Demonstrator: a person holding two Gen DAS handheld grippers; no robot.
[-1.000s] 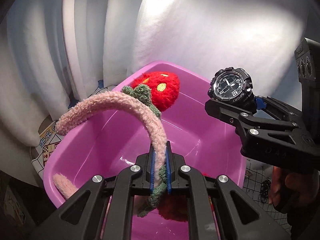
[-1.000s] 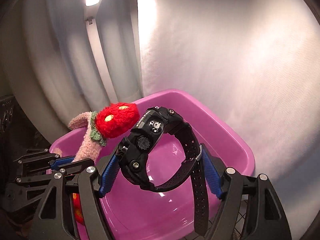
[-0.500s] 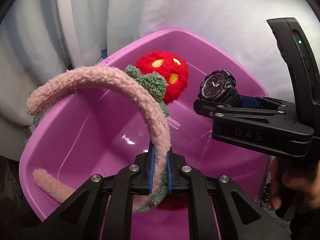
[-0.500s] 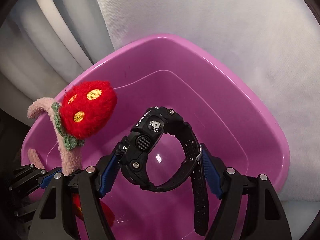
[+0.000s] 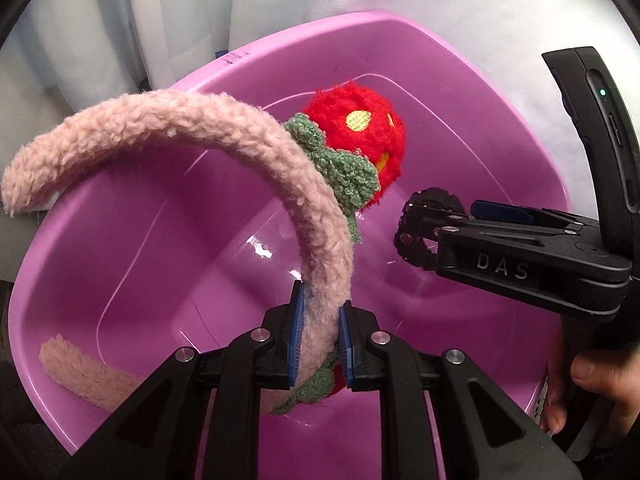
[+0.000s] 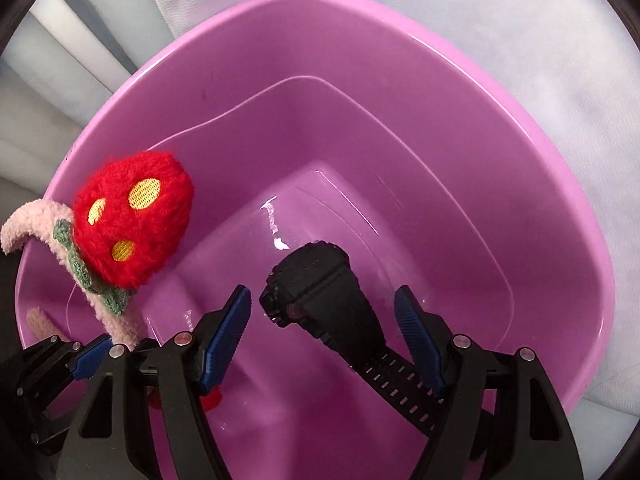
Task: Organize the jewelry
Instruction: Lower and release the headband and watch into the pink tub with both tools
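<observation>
My left gripper [image 5: 320, 340] is shut on a fuzzy pink headband [image 5: 224, 136] with a red plush strawberry [image 5: 360, 132] and holds it over a pink plastic basin [image 5: 460, 52]. My right gripper [image 6: 322, 332] is open. The black sport watch [image 6: 320, 288] sits loose between its spread fingers, inside the basin [image 6: 400, 32], tilted forward with its strap [image 6: 400, 384] trailing back. The headband's strawberry [image 6: 132, 216] shows at the left in the right wrist view. The right gripper [image 5: 424, 236] and watch [image 5: 420, 216] appear at the right in the left wrist view.
White cloth [image 6: 520, 20] surrounds the basin on the far side and right. White curtain folds [image 5: 160, 20] hang behind at the left. A hand [image 5: 592, 392] holds the right gripper's handle.
Both grippers have come down over the basin. The right gripper has opened and let go of the watch, which has tipped forward and dropped lower between the fingers.
</observation>
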